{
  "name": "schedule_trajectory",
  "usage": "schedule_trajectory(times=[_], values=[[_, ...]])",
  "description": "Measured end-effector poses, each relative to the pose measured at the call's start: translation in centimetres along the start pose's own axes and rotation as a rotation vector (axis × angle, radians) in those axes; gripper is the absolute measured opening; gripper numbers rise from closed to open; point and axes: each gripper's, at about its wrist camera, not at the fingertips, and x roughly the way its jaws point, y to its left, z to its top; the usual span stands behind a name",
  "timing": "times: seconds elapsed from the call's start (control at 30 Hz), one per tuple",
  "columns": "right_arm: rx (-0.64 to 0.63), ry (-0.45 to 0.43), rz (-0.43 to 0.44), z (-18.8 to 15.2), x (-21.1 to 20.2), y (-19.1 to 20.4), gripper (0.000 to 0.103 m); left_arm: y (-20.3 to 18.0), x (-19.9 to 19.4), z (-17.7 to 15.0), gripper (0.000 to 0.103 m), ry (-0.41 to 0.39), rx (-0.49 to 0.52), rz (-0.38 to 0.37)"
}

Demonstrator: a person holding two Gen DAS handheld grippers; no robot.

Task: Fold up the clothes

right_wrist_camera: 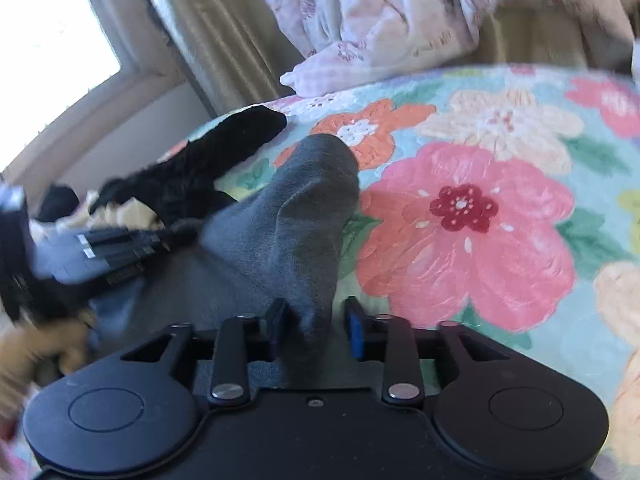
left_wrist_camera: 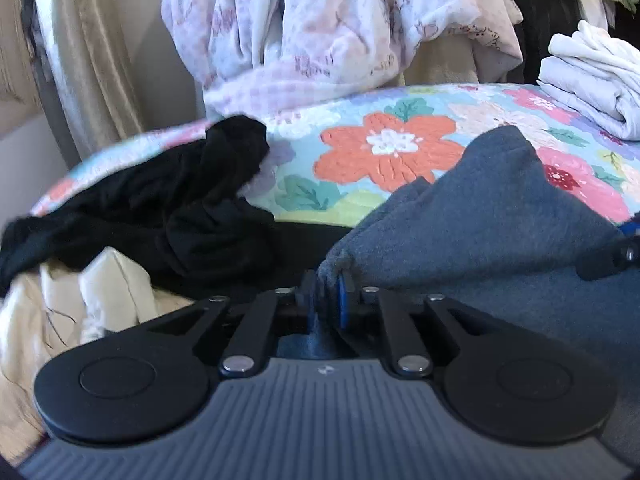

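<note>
**Grey-blue garment gripped on one side, loose on the other**

The grey-blue garment (left_wrist_camera: 492,220) lies on the floral quilt (left_wrist_camera: 392,152), bunched into a raised peak in front of both my cameras. My left gripper (left_wrist_camera: 325,294) is clamped onto an edge of it: the fingers are pressed together with a pinch of the fabric between them, and cloth runs back under the linkage. In the right wrist view the same garment (right_wrist_camera: 296,216) rises as a ridge between the fingers of my right gripper (right_wrist_camera: 318,326), but the jaws stand apart with a visible gap on the right side, so the grip there is released and the cloth merely passes through.

Just left of the garment sits a crumpled black garment (left_wrist_camera: 172,208), partly on the quilt and partly over a cream cloth (left_wrist_camera: 96,296) at the near left. A folded white stack (left_wrist_camera: 596,84) rests on the quilt's far right. Behind the bed hangs a pale pink printed fabric (left_wrist_camera: 320,20), with beige curtains (left_wrist_camera: 92,60) to its left.
</note>
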Motion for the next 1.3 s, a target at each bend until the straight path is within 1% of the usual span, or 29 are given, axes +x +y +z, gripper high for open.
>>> schedule_trajectory(times=[0.03,0.07,0.1,0.23,0.27,0.3,0.33,0.4,0.43,0.47,0.5,0.53,0.57,0.6,0.63,0.67,0.7,0.73,0.8,0.87,0.93,0.97,1.03,1.1,1.17,1.23,1.3], values=[[0.026,-0.01,0.02,0.6,0.1,-0.2,0.052,0.3,0.0,0.1,0.015,0.004,-0.017,-0.011],[0.052,-0.021,0.04,1.2,0.2,-0.4,0.062,0.5,0.0,0.2,0.018,0.005,-0.031,-0.018],[0.061,-0.024,0.053,1.8,0.7,-0.5,0.066,0.8,-0.1,0.3,0.019,0.006,-0.046,-0.025],[0.131,-0.02,0.082,4.2,3.8,-1.9,0.065,1.0,-0.4,0.3,0.02,0.016,-0.051,-0.018],[0.15,-0.019,0.087,4.7,4.6,-2.2,0.039,1.0,-0.4,0.4,0.02,0.019,-0.052,-0.018],[0.139,-0.025,0.097,5.0,4.8,-2.0,0.009,1.0,-0.6,0.4,0.02,0.016,-0.048,-0.018],[0.127,-0.033,0.106,5.3,5.0,-1.8,0.008,1.0,-0.8,0.5,0.02,0.011,-0.041,-0.015],[0.034,-0.123,0.118,5.6,3.6,-0.5,0.008,1.0,-0.9,0.6,0.02,0.006,-0.022,-0.008],[-0.023,-0.148,0.108,5.6,3.2,0.1,0.008,1.0,-0.9,0.7,0.021,0.007,-0.015,-0.005],[-0.079,-0.172,0.095,5.5,2.7,0.7,0.007,1.1,-0.8,0.7,0.026,0.011,-0.018,-0.004],[-0.111,-0.147,0.03,5.4,3.3,0.8,0.009,1.3,-0.7,0.7,0.028,0.02,-0.03,-0.007],[-0.142,-0.122,-0.036,5.3,3.8,0.9,0.013,1.5,-0.9,0.8,0.029,0.023,-0.044,-0.011],[-0.173,-0.097,-0.102,5.3,4.3,1.1,0.026,1.8,-1.5,0.9,0.032,0.017,-0.052,-0.018],[-0.18,-0.08,-0.155,5.1,4.5,1.1,0.032,2.0,-2.2,1.1,0.034,0.007,-0.063,-0.023],[-0.173,-0.078,-0.182,5.0,4.1,1.1,0.032,2.3,-3.2,1.3,0.045,-0.009,-0.076,-0.021],[-0.157,-0.085,-0.178,4.8,3.0,1.2,0.036,2.6,-4.3,1.4,0.063,-0.022,-0.093,-0.016],[-0.142,-0.092,-0.175,4.6,2.0,1.4,0.041,3.1,-5.6,1.4,0.072,-0.037,-0.123,-0.015],[-0.127,-0.098,-0.172,4.4,0.9,1.6,0.043,3.4,-6.7,1.4,0.078,-0.049,-0.15,-0.019],[-0.135,-0.101,-0.145,3.5,-1.7,2.5,0.052,3.4,-8.9,0.8,0.078,-0.035,-0.176,-0.053],[-0.161,-0.076,-0.106,2.2,-4.3,4.0,0.052,2.8,-10.9,-0.4,0.078,0.0,-0.186,-0.078],[-0.175,-0.031,-0.07,0.5,-6.6,5.5,0.055,1.8,-12.9,-2.4,0.078,0.037,-0.193,-0.12],[-0.181,-0.002,-0.055,-0.5,-7.7,6.2,0.058,1.0,-13.5,-3.3,0.078,0.063,-0.167,-0.137],[-0.19,0.051,-0.027,-2.7,-9.9,7.6,0.059,-0.6,-14.8,-5.1,0.082,0.115,-0.114,-0.173],[-0.188,0.093,0.0,-5.1,-11.9,8.7,0.059,-2.1,-15.6,-6.6,0.082,0.176,-0.039,-0.192],[-0.184,0.121,0.013,-7.3,-13.6,9.2,0.059,-3.5,-16.0,-8.0,0.082,0.271,0.03,-0.223],[-0.186,0.143,-0.001,-9.3,-14.9,9.4,0.059,-4.2,-16.2,-9.3,0.081,0.358,0.062,-0.259],[-0.182,0.159,-0.024,-11.0,-15.9,9.3,0.059,-4.9,-16.7,-10.9,0.07,0.428,0.103,-0.299]])
